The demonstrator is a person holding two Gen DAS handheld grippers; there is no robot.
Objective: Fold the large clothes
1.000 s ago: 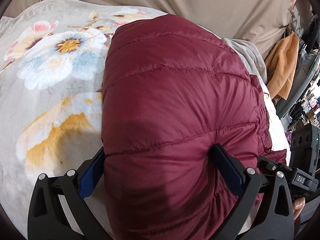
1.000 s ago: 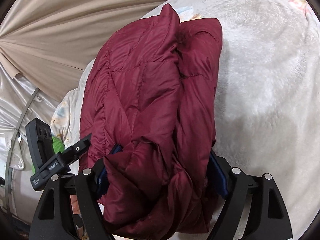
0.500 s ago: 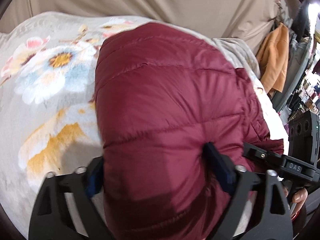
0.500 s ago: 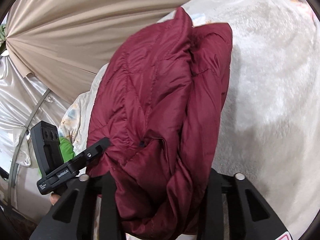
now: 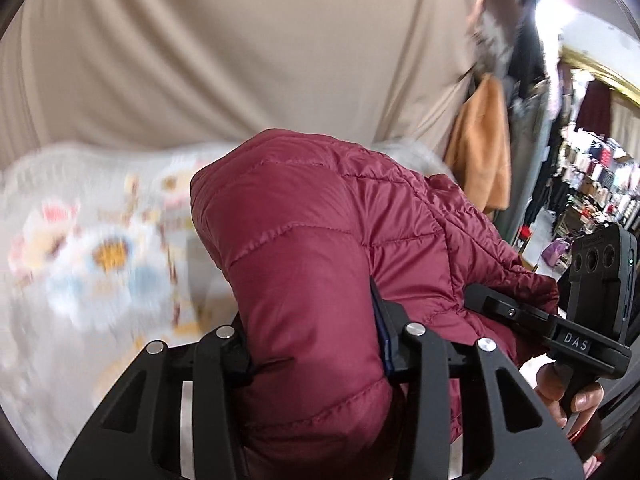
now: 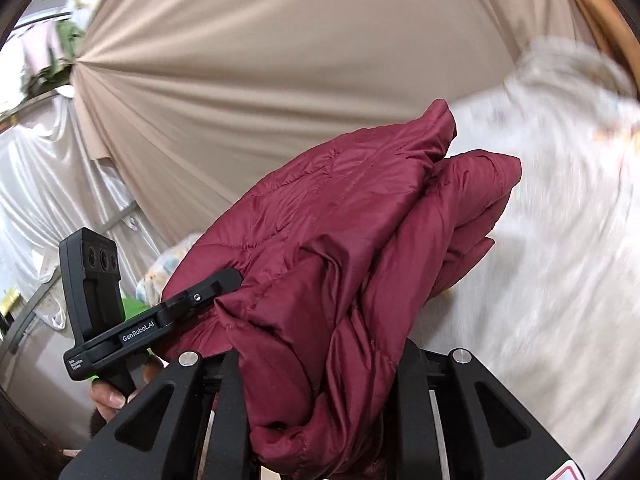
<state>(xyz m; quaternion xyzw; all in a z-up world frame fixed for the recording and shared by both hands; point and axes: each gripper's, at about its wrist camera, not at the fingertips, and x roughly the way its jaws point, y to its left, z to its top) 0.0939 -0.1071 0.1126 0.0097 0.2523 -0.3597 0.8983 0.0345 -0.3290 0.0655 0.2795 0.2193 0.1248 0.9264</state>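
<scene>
A folded dark red quilted down jacket [image 5: 320,248] is held off the floral blanket [image 5: 92,248] by both grippers. My left gripper [image 5: 312,340] is shut on one end of the bundle, its jaws squeezed into the padding. My right gripper [image 6: 320,364] is shut on the other end of the jacket [image 6: 344,240], where several folded layers bunch between its jaws. The right gripper also shows in the left wrist view [image 5: 520,312], and the left gripper shows in the right wrist view [image 6: 192,304]. The fingertips are buried in fabric.
The pale fleece blanket [image 6: 560,240] covers the bed below. A beige curtain [image 5: 240,60] hangs behind the bed. An orange-brown garment [image 5: 480,140] hangs at the right, with shop racks [image 5: 592,184] beyond. White drapes [image 6: 44,184] hang at the left.
Both grippers have closed tighter on the jacket and lifted it up off the blanket. The views have tilted upward toward the curtain.
</scene>
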